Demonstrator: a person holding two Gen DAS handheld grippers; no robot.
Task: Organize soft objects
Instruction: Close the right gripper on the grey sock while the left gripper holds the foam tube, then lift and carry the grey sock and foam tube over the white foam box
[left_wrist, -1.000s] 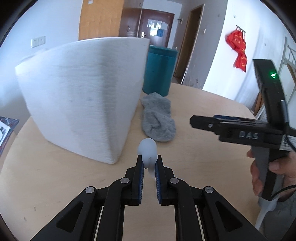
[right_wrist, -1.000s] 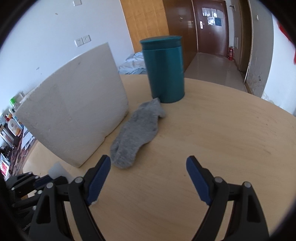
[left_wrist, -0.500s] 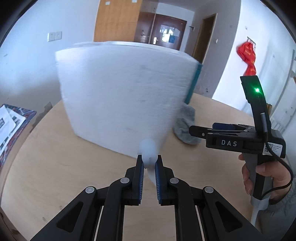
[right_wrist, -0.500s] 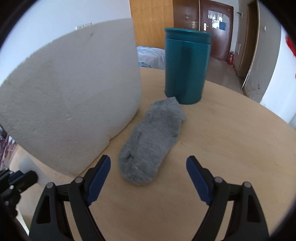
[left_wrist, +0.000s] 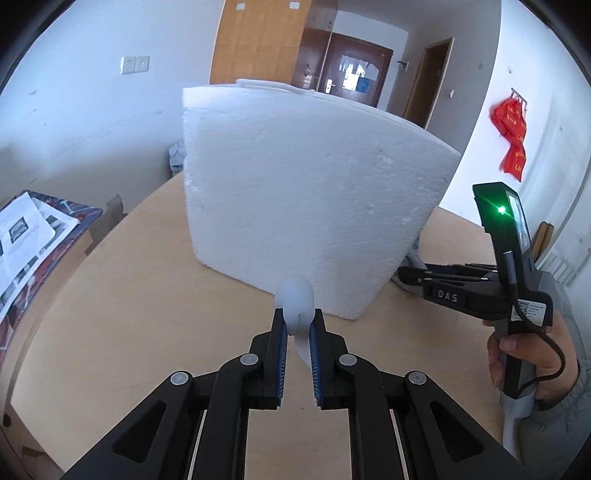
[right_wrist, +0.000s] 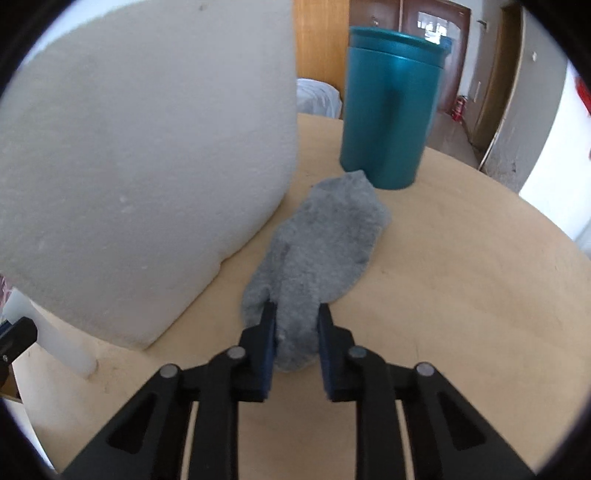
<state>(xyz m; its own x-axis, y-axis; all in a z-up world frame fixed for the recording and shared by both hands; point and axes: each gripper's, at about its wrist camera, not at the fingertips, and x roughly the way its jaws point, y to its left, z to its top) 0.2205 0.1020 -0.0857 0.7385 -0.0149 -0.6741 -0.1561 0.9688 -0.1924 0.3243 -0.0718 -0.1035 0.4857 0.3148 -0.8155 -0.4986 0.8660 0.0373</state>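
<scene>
**Both grippers closed on soft pieces beside the foam block**

We see the left gripper (left_wrist: 297, 325) pinching a pale white soft object (left_wrist: 296, 301) between its blue pads, held just in front of the large white foam block (left_wrist: 314, 199) on the round wooden table (left_wrist: 129, 314). Our right gripper (right_wrist: 293, 325) is clamped on the near end of the grey sock (right_wrist: 325, 251), which lies flat on the table between the foam block (right_wrist: 147, 166) and a teal canister (right_wrist: 391, 110), its far end just beside the canister's base
</scene>
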